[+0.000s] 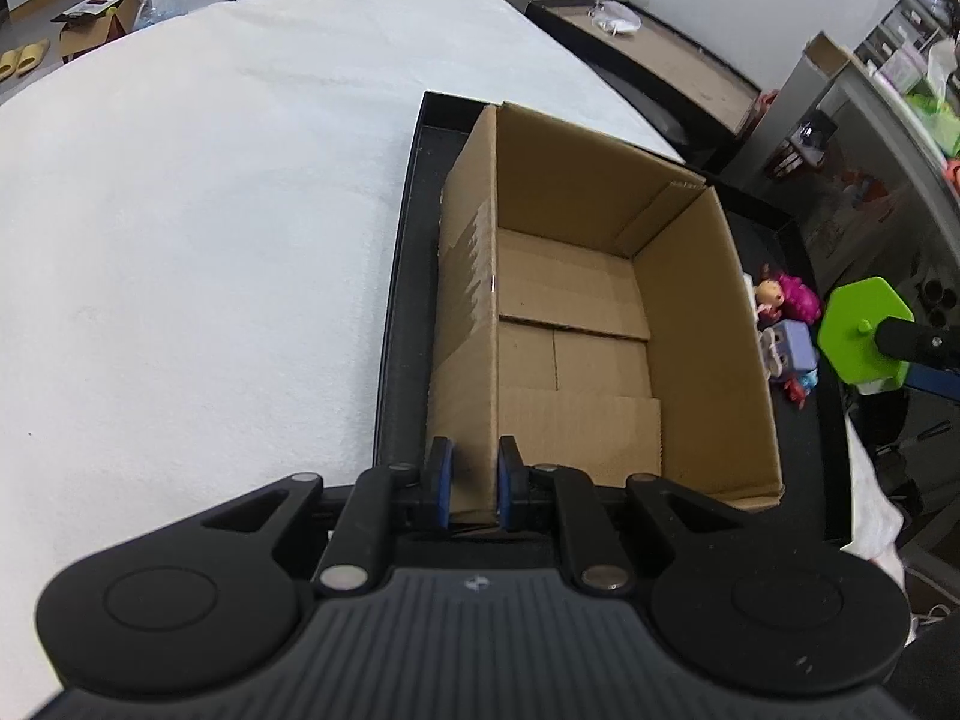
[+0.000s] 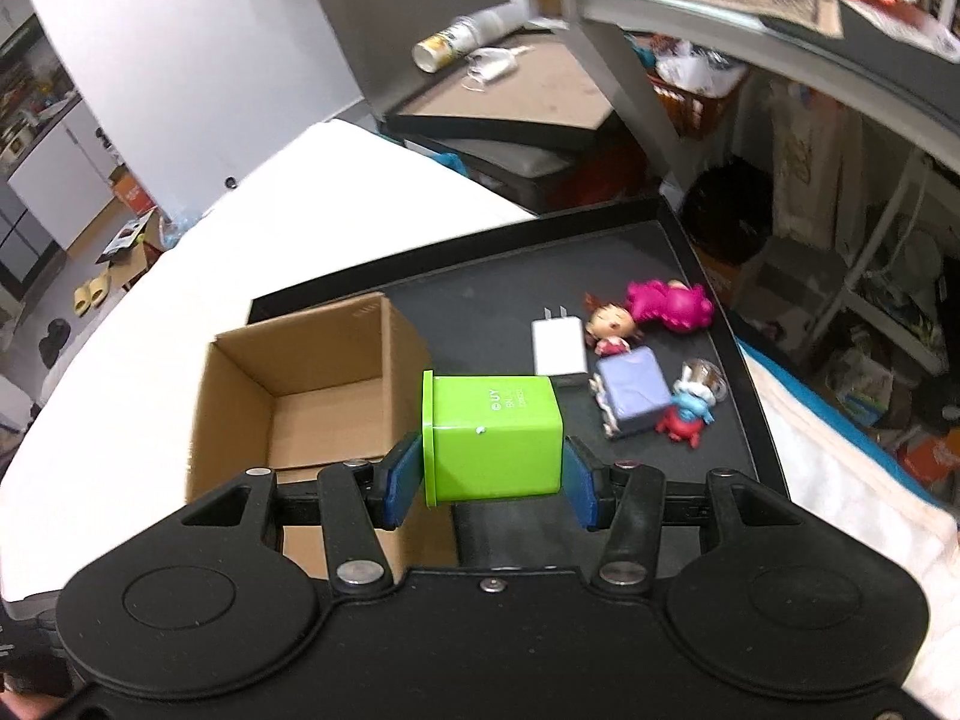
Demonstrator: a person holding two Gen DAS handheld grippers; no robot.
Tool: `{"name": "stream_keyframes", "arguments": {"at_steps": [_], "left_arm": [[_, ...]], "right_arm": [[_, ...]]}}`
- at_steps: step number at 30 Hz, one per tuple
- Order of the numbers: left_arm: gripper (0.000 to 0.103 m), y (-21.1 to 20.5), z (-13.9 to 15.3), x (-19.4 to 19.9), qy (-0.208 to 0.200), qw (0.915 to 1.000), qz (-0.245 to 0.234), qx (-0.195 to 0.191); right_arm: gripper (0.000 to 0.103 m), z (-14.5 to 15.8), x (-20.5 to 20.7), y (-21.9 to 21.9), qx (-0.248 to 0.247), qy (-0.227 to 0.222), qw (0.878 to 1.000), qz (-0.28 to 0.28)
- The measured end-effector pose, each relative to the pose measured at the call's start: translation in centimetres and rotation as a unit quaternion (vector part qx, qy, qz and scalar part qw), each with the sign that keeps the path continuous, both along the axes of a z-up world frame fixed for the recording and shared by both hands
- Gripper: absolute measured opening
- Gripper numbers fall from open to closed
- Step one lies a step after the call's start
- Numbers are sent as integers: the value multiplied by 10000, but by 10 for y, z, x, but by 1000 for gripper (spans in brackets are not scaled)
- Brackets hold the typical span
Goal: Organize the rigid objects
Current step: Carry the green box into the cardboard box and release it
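Observation:
An open cardboard box (image 1: 576, 324) stands on a black tray (image 1: 396, 324); it also shows in the right wrist view (image 2: 312, 378), empty. My left gripper (image 1: 474, 480) is shut on the box's near left wall. My right gripper (image 2: 489, 474) is shut on a green container (image 2: 495, 435), held on its side above the tray beside the box; it also shows in the left wrist view (image 1: 864, 330). On the tray right of the box lie a pink-haired doll (image 2: 648, 312), a white charger (image 2: 558, 348), a purple block toy (image 2: 633, 393) and a small blue-red figure (image 2: 687, 414).
The tray (image 2: 690, 252) lies on a white-covered table (image 1: 210, 240). Behind it stands a low dark table (image 2: 510, 96) with a tipped cup (image 2: 447, 42). Cluttered shelves (image 2: 840, 180) are at the right.

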State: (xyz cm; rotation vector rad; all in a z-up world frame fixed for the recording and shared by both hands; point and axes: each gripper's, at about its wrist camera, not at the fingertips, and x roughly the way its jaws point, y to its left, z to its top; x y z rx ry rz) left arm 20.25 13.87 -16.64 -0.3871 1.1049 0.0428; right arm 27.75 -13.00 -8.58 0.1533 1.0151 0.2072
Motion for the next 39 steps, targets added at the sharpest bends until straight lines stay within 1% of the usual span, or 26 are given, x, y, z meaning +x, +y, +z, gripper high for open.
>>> {"name": "stream_keyframes", "arguments": {"at_steps": [5, 9, 11, 15, 20, 26, 39], "left_arm": [[15, 4, 4, -3, -67, 9998, 100, -174], [13, 4, 7, -4, -123, 9994, 175, -255], [13, 5, 8, -5, -136, 9994, 186, -259], [12, 2, 4, -2, -33, 9998, 155, -155], [12, 7, 0, -2, 23, 9995, 185, -245], [12, 6, 0, -3, -13, 9996, 156, -219], [13, 11, -2, -5, -15, 9989, 219, -413]], "right_arm": [[49, 5, -3, 22, 8, -57, 9999, 140], [49, 8, -4, 41, -15, -127, 9995, 294], [49, 8, -4, 50, -17, -155, 9992, 366], [49, 5, -2, 64, -11, -145, 9988, 466], [49, 1, -1, 79, -33, -138, 9982, 577], [49, -10, 0, 92, -41, -84, 9976, 686], [49, -34, 15, 117, 71, 131, 9964, 835]]}}
